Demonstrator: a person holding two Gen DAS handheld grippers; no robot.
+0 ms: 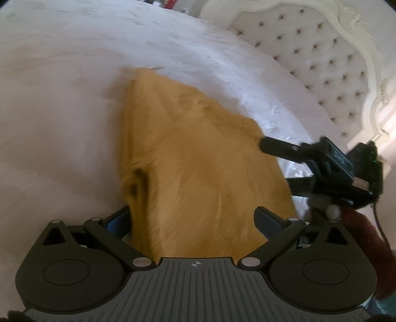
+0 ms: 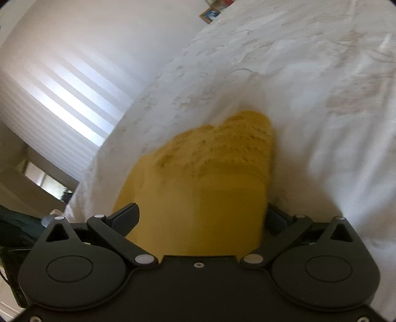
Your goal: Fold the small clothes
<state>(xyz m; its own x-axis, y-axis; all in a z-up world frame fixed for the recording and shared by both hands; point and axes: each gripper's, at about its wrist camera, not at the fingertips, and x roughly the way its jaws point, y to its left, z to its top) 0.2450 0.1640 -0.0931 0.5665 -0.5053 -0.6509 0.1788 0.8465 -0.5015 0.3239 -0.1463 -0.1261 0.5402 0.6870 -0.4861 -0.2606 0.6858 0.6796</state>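
Observation:
A mustard-yellow garment (image 1: 193,148) lies spread on the white bed cover (image 1: 61,111). In the left wrist view my left gripper (image 1: 193,220) stands wide open over its near edge, one finger on either side of the cloth, with no pad pressing on it. My right gripper (image 1: 276,163) reaches in from the right, open, at the garment's right edge. In the right wrist view the garment (image 2: 203,185) looks folded, with a knitted ribbed part at its far end. There my right gripper (image 2: 200,218) is open, and the cloth lies between and below its fingers.
A white tufted headboard (image 1: 321,62) stands at the bed's far right. A window with striped blinds (image 2: 61,99) is beyond the bed's left edge. A red sleeve (image 1: 358,237) shows behind the right gripper. Small boxes (image 2: 210,14) lie far off on the bed.

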